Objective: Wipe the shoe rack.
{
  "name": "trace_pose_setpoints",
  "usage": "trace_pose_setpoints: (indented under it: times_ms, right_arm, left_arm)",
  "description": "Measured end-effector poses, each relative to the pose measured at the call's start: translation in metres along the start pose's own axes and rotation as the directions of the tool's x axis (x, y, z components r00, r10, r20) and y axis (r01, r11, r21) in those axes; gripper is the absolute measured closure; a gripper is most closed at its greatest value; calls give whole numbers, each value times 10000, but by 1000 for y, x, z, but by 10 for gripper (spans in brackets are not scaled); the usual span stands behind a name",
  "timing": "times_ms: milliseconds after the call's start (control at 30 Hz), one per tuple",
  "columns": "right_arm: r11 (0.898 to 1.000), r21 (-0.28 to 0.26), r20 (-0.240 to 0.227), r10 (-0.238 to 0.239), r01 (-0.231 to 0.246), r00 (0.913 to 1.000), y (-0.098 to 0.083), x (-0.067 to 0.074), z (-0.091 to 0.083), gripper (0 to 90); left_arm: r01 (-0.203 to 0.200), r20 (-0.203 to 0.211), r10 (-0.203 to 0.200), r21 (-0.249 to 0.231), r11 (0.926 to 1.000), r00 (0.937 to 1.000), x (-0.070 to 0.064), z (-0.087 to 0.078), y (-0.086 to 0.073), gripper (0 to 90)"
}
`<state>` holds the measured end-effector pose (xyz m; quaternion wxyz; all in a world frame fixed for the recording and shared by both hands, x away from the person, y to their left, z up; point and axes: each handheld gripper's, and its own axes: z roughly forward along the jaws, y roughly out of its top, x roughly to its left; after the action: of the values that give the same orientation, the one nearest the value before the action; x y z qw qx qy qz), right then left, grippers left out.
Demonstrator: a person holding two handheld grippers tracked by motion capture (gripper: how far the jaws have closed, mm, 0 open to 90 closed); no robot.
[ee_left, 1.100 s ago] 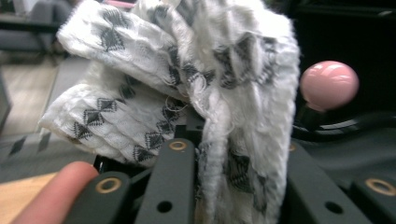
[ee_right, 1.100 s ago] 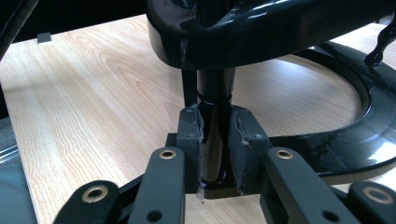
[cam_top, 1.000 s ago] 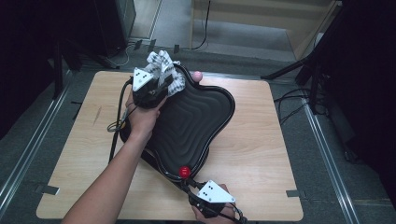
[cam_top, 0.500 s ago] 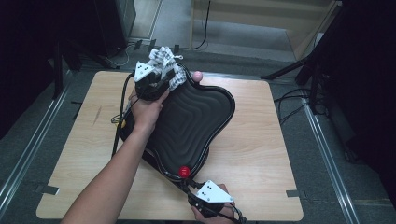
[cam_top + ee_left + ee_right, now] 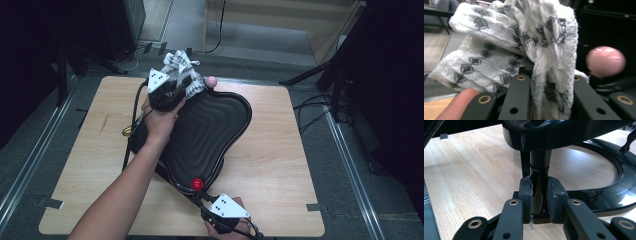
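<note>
High view: my left gripper [image 5: 181, 82] pinches the white patterned cloth [image 5: 180, 67] at the black tray's [image 5: 210, 130] far corner; my right gripper [image 5: 539, 195] clamps the tray's black post [image 5: 539, 182] near me.

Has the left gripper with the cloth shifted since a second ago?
Yes, slightly. The left gripper, shut on the white cloth, moved toward the table's far edge, nearer the pink ball.

1. High view: fixed above the near side, facing forward and down over the whole tabletop [image 5: 280, 150].
2. Left gripper view: close, at the black tray's [image 5: 215, 130] far-left end.
3. Right gripper view: close and low, at the tray's near end.
</note>
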<state>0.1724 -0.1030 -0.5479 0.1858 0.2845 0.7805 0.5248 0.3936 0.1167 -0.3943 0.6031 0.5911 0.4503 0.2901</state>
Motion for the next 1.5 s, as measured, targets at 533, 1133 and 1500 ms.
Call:
trace_pose_setpoints:
  times_ms: [533, 1133, 1500]
  right_arm:
    - [9997, 68, -99, 232, -231, 9997, 1, -2, 0, 751]
    - [9996, 17, -272, 296, -296, 9992, 3, -9, -14, 750]
    - [9931, 665, -367, 989, -963, 9944, 1, -24, -10, 701]
  left_arm:
    - [-786, -94, 789, 259, 9966, 9968, -5, -9, -7, 785]
    - [-848, -374, 861, 349, 9958, 9956, -5, -2, -5, 778]
    - [-536, -1138, 579, 400, 9978, 9918, 11, 7, 5, 773]
